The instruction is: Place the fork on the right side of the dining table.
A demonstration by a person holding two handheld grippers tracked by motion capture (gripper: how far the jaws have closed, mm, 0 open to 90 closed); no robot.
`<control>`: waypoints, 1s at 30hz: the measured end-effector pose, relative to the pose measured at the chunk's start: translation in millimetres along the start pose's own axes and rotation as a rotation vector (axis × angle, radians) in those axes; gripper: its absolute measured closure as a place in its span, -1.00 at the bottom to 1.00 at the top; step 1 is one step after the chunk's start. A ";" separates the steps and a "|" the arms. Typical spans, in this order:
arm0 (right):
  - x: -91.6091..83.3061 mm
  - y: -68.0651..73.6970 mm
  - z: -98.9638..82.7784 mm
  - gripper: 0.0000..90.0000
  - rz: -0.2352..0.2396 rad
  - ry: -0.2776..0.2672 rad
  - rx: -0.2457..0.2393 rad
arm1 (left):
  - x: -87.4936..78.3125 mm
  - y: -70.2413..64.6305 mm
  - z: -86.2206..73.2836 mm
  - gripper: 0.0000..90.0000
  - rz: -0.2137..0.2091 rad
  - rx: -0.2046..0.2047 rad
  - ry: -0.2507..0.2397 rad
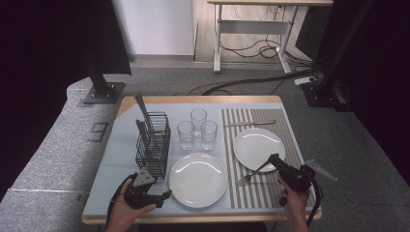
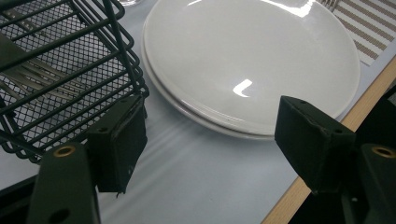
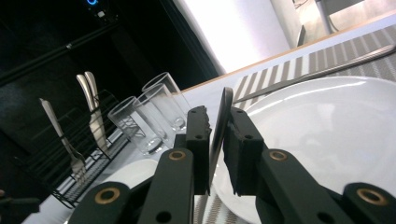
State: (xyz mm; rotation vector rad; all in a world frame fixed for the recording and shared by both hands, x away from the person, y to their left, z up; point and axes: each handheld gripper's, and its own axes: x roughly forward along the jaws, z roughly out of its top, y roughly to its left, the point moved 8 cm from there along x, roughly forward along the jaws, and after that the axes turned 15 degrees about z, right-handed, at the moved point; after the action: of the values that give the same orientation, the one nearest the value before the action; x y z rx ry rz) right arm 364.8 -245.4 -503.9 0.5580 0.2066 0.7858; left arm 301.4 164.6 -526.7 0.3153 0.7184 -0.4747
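Right gripper [image 1: 273,160] was clamped on the fork [image 1: 252,174] handle, over the plate [image 1: 258,146] on the striped mat [image 1: 290,126]. Left gripper [image 1: 166,194] sat apart, holding nothing, beside the rack [image 1: 153,143]. Beyond the table [image 1: 203,99]: grey carpet [image 1: 367,145], cables [image 1: 251,50].

Two white plates are sitting on the table: one [image 1: 197,179] on the pale blue mat [image 1: 121,159], one [image 1: 258,147] on the striped placemat [image 1: 270,193]. Three clear glasses [image 1: 198,128] are standing in a cluster. One black wire caddy [image 1: 153,143] is holding cutlery; two handles and a fork are showing there in the right gripper view. One fork [image 1: 251,175] is lying on the placemat, and one more piece of cutlery [image 1: 250,123] beyond the plate. Two grippers, left [image 1: 167,195] and right [image 1: 273,158], are in hand.
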 end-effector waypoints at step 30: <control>-23.9 -21.9 -9.9 0.76 -0.062 -0.009 0.001 | 1.9 0.5 -0.8 -0.44 -0.001 0.000 0.005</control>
State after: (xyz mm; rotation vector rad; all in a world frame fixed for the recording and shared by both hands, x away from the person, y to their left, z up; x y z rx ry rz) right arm 357.8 -271.2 -524.8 0.5533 0.2155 0.7229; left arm 302.5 164.8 -528.5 0.3163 0.7231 -0.4752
